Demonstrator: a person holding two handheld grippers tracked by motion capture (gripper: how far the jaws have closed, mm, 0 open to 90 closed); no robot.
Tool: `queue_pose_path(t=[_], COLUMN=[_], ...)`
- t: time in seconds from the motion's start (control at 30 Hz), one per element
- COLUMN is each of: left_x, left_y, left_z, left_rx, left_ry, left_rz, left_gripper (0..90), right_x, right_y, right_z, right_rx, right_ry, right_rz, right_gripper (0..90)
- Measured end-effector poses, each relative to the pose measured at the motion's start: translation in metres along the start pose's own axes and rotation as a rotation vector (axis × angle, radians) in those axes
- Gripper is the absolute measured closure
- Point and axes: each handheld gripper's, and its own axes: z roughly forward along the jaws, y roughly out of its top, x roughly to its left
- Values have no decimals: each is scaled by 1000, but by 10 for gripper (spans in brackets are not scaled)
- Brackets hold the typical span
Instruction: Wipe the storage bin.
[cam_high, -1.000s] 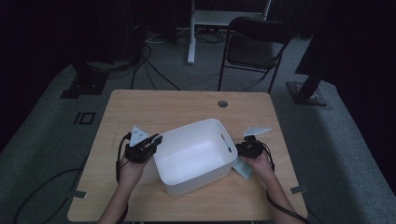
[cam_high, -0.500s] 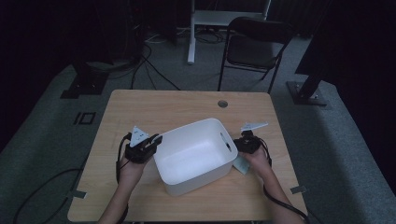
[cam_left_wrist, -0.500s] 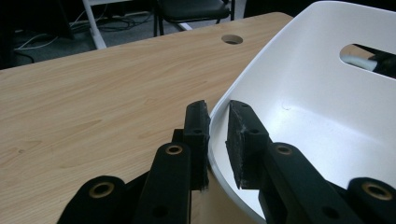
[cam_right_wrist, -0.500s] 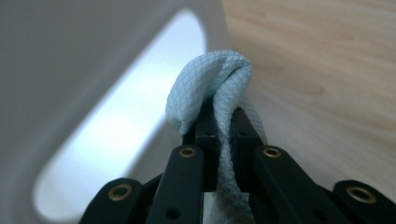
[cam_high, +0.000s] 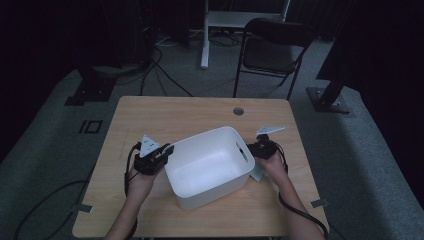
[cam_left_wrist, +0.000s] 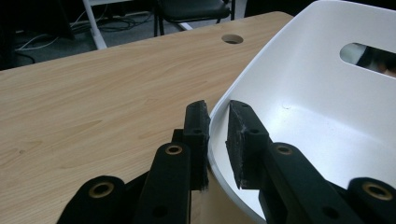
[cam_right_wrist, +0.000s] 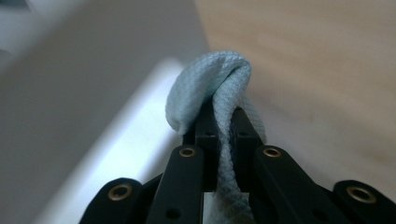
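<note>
A white plastic bin (cam_high: 207, 167) stands on the wooden table (cam_high: 190, 115), turned at an angle. At its left wall my left gripper (cam_high: 168, 149) is shut on the rim. In the left gripper view the jaws (cam_left_wrist: 217, 109) straddle that rim of the bin (cam_left_wrist: 317, 107), one pad outside and one inside. By the bin's right wall and its handle slot, my right gripper (cam_high: 254, 149) is shut on a pale blue cloth (cam_high: 258, 173). In the right gripper view the cloth (cam_right_wrist: 205, 84) bulges out over the tips of the shut jaws (cam_right_wrist: 224, 122), beside the blurred white bin edge (cam_right_wrist: 130, 135).
The table has a round cable hole (cam_high: 238, 111) near its far edge. A black folding chair (cam_high: 272, 50) and a white stand (cam_high: 205, 30) are behind the table. Cables (cam_high: 150, 70) lie on the grey floor at the back left.
My right gripper has moved a little away from the person along the bin's right side, with the cloth still in it. The left gripper and the bin have stayed put.
</note>
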Motion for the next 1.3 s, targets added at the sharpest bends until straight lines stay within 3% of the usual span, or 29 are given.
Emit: queue_pose_path(t=[0.1,0.23,0.83,0.93,1.07,1.3], left_x=[0,-1,-2,-1,0,4], left_y=[0,0,-1,-1,-1,-1], left_z=[0,0,0,0,0,0], left_rx=[1,0,-8,-9,-9,-10], left_ry=[-1,9,11,5,-4,-40], left_rz=[2,1,-8,-5,0,-7], left_gripper=[787,788,786,786,786,778], right_x=[2,4,-14,-18,-20,-21], right_y=[15,26,5,1,-1,-3], right_z=[-9,-8,27,31,28,8], right_rx=[-53,-33,79,73,33,-10], right_ry=[14,3,-19,-10,-36,-64], right_rz=[-12,-32,26,43,64,89], right_gripper=[857,858,859,856,855,855])
